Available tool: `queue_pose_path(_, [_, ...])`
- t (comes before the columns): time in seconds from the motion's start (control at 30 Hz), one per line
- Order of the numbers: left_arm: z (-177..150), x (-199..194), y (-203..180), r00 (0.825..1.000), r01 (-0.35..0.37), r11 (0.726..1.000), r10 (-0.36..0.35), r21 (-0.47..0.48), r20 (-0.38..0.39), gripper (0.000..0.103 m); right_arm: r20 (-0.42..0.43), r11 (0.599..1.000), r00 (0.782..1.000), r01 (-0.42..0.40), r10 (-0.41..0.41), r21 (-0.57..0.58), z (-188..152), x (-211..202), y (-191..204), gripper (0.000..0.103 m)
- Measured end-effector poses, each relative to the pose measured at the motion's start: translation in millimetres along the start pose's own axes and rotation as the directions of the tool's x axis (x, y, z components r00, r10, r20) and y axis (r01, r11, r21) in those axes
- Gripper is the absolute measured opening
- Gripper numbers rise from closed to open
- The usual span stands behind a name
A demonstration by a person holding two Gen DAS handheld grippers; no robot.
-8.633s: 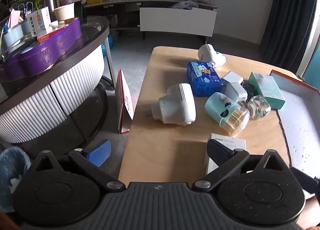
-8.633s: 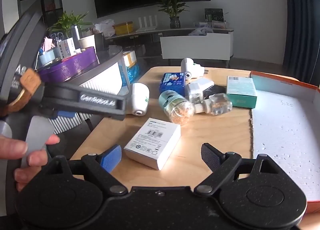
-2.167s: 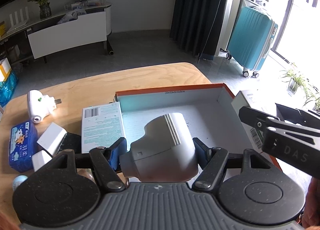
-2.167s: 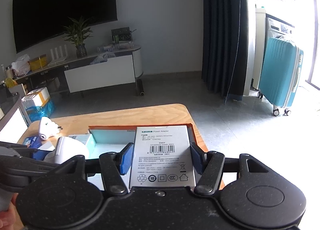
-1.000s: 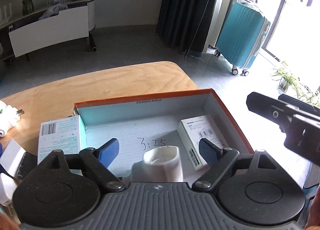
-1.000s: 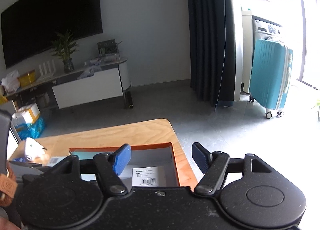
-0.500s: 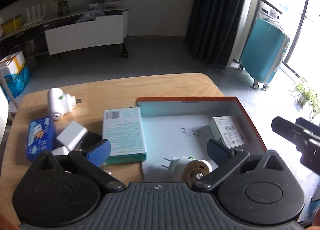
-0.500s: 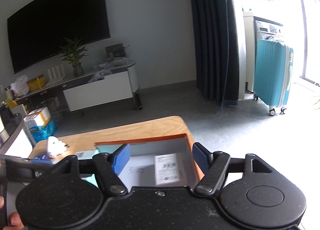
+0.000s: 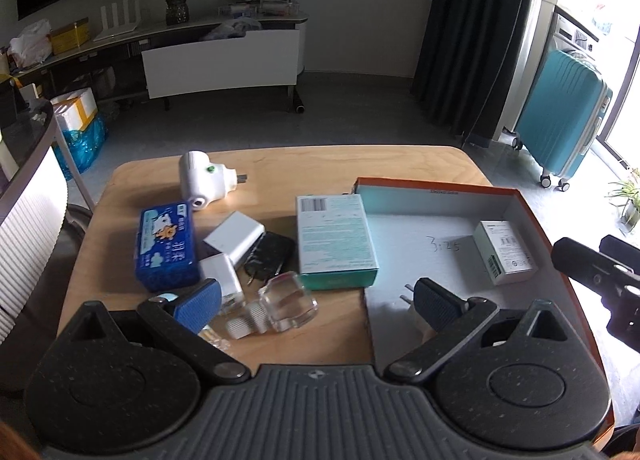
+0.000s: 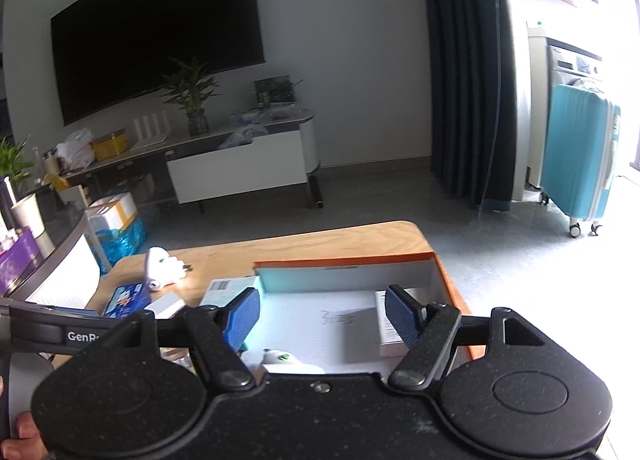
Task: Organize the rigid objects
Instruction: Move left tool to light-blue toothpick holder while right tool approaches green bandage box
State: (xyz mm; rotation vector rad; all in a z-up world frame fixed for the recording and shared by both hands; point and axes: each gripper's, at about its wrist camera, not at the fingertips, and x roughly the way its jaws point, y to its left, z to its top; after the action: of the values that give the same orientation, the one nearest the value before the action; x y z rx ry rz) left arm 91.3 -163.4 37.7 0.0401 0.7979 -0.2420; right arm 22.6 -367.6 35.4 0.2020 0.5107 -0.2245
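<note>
An orange-edged box with a white floor lies on the right of the wooden table. Inside it lie a small white adapter box and a white plug device, mostly hidden behind my left gripper's right finger. My left gripper is open and empty above the table's near edge. My right gripper is open and empty above the box; the adapter box and the white plug device show under it.
On the table left of the box lie a teal carton, a blue tissue pack, a white plug device, white adapters, a black plug and a clear bottle. A round counter stands to the left.
Both grippers held objects 2.2 s ago and have let them go into the box. Since then the left gripper has pulled back and swung left; the right has drawn back a little.
</note>
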Motion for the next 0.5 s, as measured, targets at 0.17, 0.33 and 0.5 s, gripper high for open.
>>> queue_pose_path(0.17, [-8,-3,17,1.0,-0.021,0.999,0.021,-0.027,-0.007,0.103,-0.018,0.999,0.999,-0.029,0.029,-0.022,-1,5,17,0.082])
queue_pose_path(0.33, [-16,-6,39,0.999,-0.038,0.997,0.037,-0.068,-0.016,0.103,-0.041,0.997,0.998,-0.058,0.056,-0.048,-9,9,32,0.082])
queue_pose_path(0.5, [-22,-10,57,0.998,-0.066,0.993,0.064,-0.093,-0.02,0.103,-0.068,0.994,0.994,-0.087,0.083,-0.065,-14,14,46,0.082])
